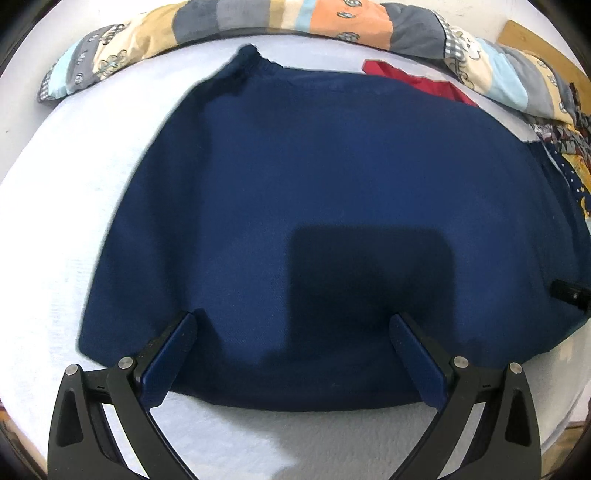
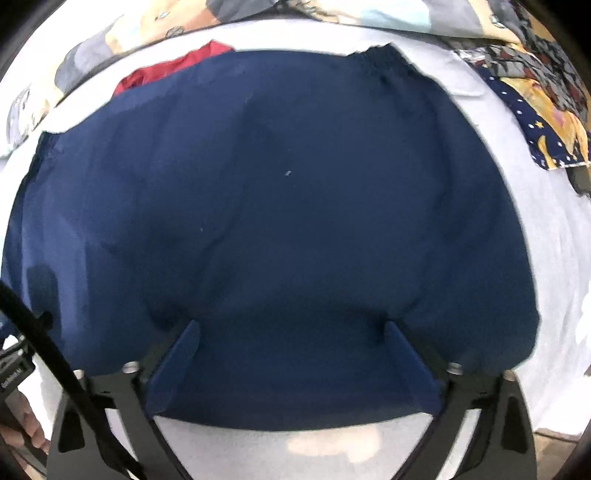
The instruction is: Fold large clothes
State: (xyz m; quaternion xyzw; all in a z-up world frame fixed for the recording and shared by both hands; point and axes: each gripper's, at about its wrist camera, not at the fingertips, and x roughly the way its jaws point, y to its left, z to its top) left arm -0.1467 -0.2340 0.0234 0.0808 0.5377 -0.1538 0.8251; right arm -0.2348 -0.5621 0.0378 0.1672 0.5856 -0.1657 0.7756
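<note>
We see a white sheet covering a bed, with a navy blue garment spread flat across it, folded into a broad rounded shape. The garment lies directly below and ahead of both claws, its near edge passing under their fingers. Beyond it, far from the claws, a patchwork quilt runs along the bed's far side, and a red cloth peeks from behind the garment. We see the left claw gaping wide with nothing gripped. The right claw also stands spread apart, empty, above the navy fabric.
</note>
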